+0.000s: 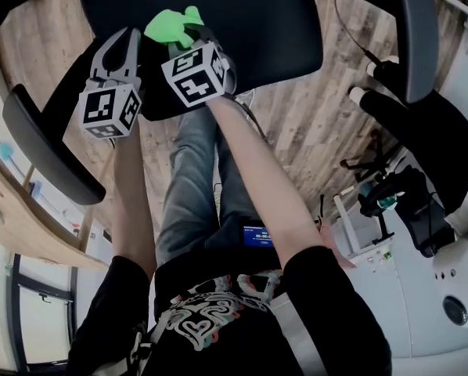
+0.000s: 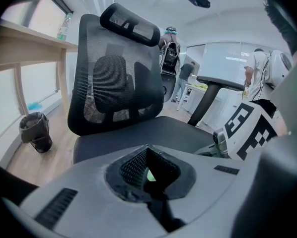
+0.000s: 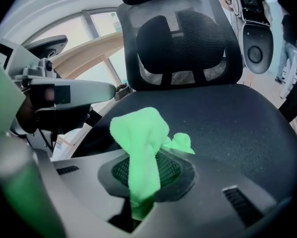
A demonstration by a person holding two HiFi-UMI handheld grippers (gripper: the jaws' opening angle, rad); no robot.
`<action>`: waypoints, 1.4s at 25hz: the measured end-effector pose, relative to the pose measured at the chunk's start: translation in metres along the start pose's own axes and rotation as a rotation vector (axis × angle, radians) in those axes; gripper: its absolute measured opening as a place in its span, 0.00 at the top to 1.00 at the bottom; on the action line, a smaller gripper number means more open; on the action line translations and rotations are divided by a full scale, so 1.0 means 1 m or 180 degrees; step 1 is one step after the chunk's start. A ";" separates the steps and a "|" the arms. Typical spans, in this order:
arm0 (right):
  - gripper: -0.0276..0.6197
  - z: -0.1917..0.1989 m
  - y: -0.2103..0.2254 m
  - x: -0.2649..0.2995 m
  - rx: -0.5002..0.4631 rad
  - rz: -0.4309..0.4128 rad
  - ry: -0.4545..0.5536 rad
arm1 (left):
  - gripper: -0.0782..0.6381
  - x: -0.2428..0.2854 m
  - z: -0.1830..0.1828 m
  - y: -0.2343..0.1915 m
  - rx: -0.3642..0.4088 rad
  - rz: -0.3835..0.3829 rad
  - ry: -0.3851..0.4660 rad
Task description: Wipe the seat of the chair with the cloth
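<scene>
The black chair seat [image 1: 242, 22] lies below both grippers, with its mesh backrest [image 3: 181, 38] rising beyond. My right gripper [image 1: 189, 39] hovers over the seat's near edge, shut on a bright green cloth [image 1: 174, 26]. In the right gripper view the cloth [image 3: 138, 133] bunches up out of the closed jaws [image 3: 143, 170] above the seat [image 3: 228, 118]. My left gripper [image 1: 121, 47] hangs just left of it at the seat's front-left corner, jaws together [image 2: 147, 168] and holding nothing, with a thin green sliver showing in the slit. The seat [image 2: 153, 130] stretches ahead of it.
Black armrests flank the seat at the left [image 1: 46, 143] and right [image 1: 418, 30]. A wooden desk [image 2: 24, 43] and a dark bin [image 2: 35, 131] stand to the left. White equipment [image 1: 445, 288] and a black stand [image 1: 398, 194] crowd the right side. People [image 2: 255, 78] stand far back.
</scene>
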State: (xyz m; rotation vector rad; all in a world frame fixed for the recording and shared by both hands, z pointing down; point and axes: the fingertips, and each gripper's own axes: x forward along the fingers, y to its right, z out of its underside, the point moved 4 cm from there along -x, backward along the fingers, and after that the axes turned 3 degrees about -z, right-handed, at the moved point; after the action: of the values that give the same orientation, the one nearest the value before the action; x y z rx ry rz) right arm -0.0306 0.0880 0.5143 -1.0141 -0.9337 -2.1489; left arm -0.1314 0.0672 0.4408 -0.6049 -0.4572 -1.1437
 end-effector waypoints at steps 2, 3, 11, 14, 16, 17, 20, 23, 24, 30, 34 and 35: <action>0.87 0.000 -0.011 0.004 -0.0001 -0.0061 -0.0006 | 0.89 -0.001 0.000 -0.001 0.0005 0.0007 0.0003; 0.87 0.000 -0.016 0.006 -0.0005 -0.0092 -0.0009 | 0.89 -0.001 0.000 -0.002 0.0005 0.0011 0.0004; 0.87 -0.006 -0.038 0.015 -0.0056 -0.0223 -0.0018 | 0.89 0.005 0.001 -0.003 0.0005 0.0018 -0.0020; 0.87 -0.006 -0.039 0.017 -0.0097 -0.0233 -0.0020 | 0.89 0.006 0.002 -0.004 0.0011 0.0010 -0.0028; 0.87 -0.006 -0.039 0.017 -0.0158 -0.0229 -0.0036 | 0.89 0.006 0.002 -0.005 0.0013 0.0001 -0.0033; 0.87 -0.006 -0.039 0.017 -0.0198 -0.0218 -0.0045 | 0.89 0.006 0.002 -0.005 0.0014 -0.0003 -0.0036; 0.87 -0.005 -0.040 0.016 -0.0308 -0.0158 -0.0060 | 0.89 0.004 0.003 -0.006 0.0014 -0.0009 -0.0038; 0.87 -0.004 -0.038 0.016 -0.0383 -0.0095 -0.0074 | 0.89 0.004 0.004 -0.007 0.0020 -0.0020 -0.0049; 0.87 -0.003 -0.037 0.016 -0.0401 -0.0083 -0.0082 | 0.89 0.005 0.004 -0.007 0.0020 -0.0024 -0.0053; 0.87 -0.002 -0.031 0.014 -0.0508 -0.0059 -0.0083 | 0.89 0.007 0.006 -0.004 0.0000 -0.0028 -0.0056; 0.87 -0.001 -0.024 0.010 -0.0520 -0.0015 -0.0083 | 0.89 0.009 0.005 0.000 0.0005 -0.0017 -0.0056; 0.87 -0.001 -0.021 0.009 -0.0507 0.0006 -0.0085 | 0.89 0.009 0.005 0.000 0.0006 -0.0014 -0.0056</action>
State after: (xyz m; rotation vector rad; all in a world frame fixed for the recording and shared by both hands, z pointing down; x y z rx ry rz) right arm -0.0510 0.0978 0.5145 -1.1217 -0.7829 -2.2415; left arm -0.1284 0.0646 0.4500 -0.6130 -0.4749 -1.1428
